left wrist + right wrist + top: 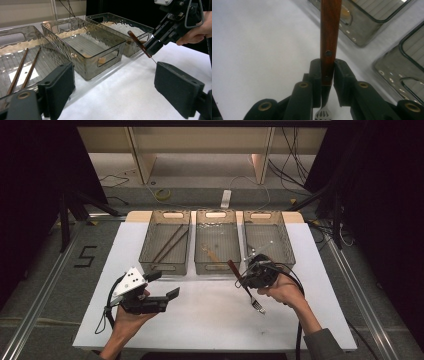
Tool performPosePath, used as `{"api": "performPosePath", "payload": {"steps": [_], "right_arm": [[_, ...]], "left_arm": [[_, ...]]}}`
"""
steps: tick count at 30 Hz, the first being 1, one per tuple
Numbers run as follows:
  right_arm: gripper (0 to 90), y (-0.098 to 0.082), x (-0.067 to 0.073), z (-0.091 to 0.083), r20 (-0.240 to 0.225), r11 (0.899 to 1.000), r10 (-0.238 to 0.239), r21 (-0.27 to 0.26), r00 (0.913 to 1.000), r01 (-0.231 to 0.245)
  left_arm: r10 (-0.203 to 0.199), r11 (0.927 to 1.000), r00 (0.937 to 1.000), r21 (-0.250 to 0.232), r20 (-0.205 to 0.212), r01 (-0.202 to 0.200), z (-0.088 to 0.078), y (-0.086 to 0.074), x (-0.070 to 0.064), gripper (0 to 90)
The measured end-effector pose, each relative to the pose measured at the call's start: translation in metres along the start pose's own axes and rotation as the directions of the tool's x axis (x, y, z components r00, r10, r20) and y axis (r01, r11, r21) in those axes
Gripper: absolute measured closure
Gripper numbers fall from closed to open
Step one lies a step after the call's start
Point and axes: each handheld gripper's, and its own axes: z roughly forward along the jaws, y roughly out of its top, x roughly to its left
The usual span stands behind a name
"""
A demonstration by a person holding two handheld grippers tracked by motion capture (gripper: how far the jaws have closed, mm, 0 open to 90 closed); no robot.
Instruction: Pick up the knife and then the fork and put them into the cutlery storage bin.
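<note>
Honestly, the fork point(246, 290) looks light and stiff: wooden handle, thin metal neck, probably a bit slick on the steel, so the wood is the spot to grab. The right gripper point(327, 75) pinches it at the handle's lower end, tines hanging down above the white table point(200, 320), near the three bins point(216, 268). The left gripper point(115, 87) has its jaws spread wide, holding nothing.
</note>
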Motion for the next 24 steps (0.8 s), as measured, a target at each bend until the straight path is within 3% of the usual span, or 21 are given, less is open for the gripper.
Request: {"api": "performPosePath", "payload": {"steps": [13, 24], "right_arm": [[77.9, 0.001, -0.006, -0.011, 0.047, 0.998, 0.026, -0.051, 0.9986, -0.023], [77.9, -0.001, -0.016, -0.025, 0.045, 0.992, 0.060, -0.118, 0.9972, -0.054]], "left_arm": [[0.000, 1.0000, 1.0000, 0.000, -0.001, 0.000, 0.000, 0.000, 0.000, 15.7], [-0.005, 1.0000, 1.0000, -0.003, -0.001, 0.005, 0.000, 0.000, 0.000, 15.7]]}}
